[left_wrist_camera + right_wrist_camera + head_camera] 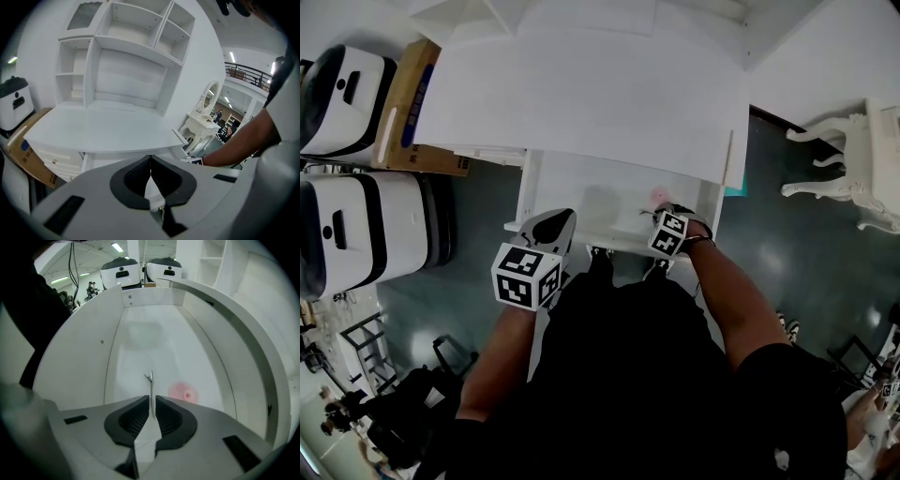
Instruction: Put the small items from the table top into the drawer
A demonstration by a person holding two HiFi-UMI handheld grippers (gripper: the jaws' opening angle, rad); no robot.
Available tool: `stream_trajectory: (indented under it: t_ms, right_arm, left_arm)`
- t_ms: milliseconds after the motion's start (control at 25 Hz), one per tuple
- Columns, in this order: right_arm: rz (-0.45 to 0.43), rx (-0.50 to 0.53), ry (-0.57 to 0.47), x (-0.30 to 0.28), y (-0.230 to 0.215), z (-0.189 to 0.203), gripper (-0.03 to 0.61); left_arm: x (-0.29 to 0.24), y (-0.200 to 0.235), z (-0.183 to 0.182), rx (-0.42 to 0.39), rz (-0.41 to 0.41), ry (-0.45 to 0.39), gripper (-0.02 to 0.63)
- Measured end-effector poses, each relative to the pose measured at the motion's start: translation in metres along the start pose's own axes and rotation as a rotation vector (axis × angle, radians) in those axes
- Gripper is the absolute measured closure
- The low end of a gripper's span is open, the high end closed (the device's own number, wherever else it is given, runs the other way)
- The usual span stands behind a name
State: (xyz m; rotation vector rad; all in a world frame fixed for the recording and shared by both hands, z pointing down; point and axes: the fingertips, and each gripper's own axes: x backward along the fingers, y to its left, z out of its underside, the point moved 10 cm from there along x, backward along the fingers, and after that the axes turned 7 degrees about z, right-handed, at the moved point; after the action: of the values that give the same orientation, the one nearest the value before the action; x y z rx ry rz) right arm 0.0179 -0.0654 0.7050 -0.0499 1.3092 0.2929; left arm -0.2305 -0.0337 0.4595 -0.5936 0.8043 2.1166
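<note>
Right gripper view: looks down the length of the open drawer (84, 357). The right gripper (151, 401) has its jaws pressed on a thin metal piece (150, 383), which stands on edge and pokes forward past the tips, over the drawer floor. I can't name the piece more closely. A pink round item (183, 393) lies on the drawer floor just right of the jaws, apart from them.

Head view: same pink round item (659, 195) shows as a small blur in the drawer's right part. The metal piece doesn't read clearly here. The drawer (525, 192) is pulled out under the desk top (581, 94), which I see as bare white.

Left gripper view: faces the desk top (103, 129) and the shelf unit (131, 42) behind it, with nothing visible on them. The left gripper (150, 164) has its jaws closed on each other, nothing between.

Pose, from the head view: the right gripper (664, 212) reaches into the drawer's right front corner with the forearm (727, 291) angled in from the right. The left gripper (561, 221) hangs at the drawer's front left edge, tips toward the desk.
</note>
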Motion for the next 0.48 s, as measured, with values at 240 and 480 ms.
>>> stream_trajectory:
  t_ms: [240, 480]
  right_arm:
    - [0.027, -0.124, -0.04, 0.021, -0.006, 0.003, 0.544]
    - [0.079, -0.323, -0.14, 0.056, -0.015, 0.004, 0.543]
  left_arm:
    - [-0.006, -0.002, -0.005, -0.018, 0.026, -0.005, 0.603]
    - [-0.015, -0.007, -0.015, -0.045, 0.053, -0.019, 0.603]
